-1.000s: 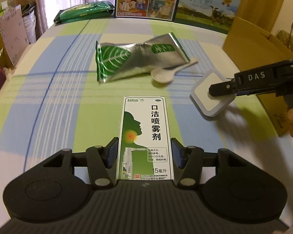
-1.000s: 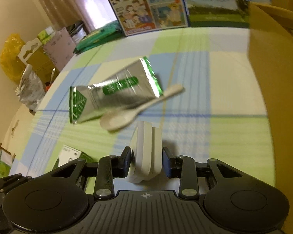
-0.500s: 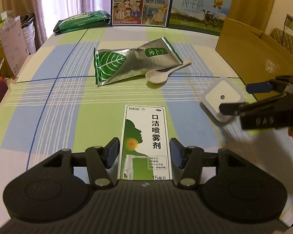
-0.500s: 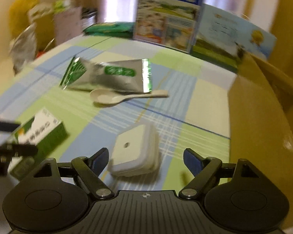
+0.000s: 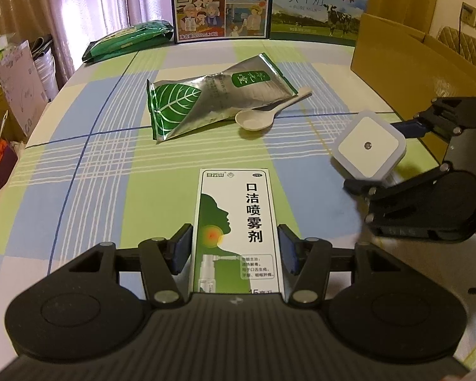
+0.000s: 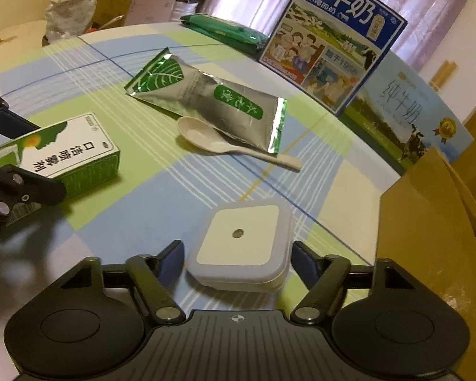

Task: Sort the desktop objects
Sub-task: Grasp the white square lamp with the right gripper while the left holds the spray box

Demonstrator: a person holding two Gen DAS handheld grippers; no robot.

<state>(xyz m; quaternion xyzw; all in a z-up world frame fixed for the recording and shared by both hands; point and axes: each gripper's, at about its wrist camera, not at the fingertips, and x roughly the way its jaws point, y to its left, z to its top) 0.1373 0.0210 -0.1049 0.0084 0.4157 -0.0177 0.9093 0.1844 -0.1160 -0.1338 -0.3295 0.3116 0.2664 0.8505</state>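
Observation:
A green and white spray box (image 5: 238, 222) lies flat on the checked tablecloth. My left gripper (image 5: 234, 254) is open, its fingers close along the box's two long sides. From the right wrist, the same spray box (image 6: 69, 149) sits at the left. A white square night light (image 6: 241, 241) lies flat between the pads of my right gripper (image 6: 238, 257), which is open with narrow gaps on both sides. The left wrist view shows the night light (image 5: 369, 146) and right gripper (image 5: 377, 158) at the right.
A silver and green foil pouch (image 5: 212, 101) lies mid-table over the handle of a white spoon (image 5: 257, 119). Milk cartons (image 5: 222, 3) and a green packet (image 5: 127, 41) stand at the back. An open cardboard box (image 6: 428, 222) borders the right side.
My right gripper let go of the night light, which went from standing on edge to lying flat; the fingers have since narrowed around it. My left gripper slid slightly forward along the spray box.

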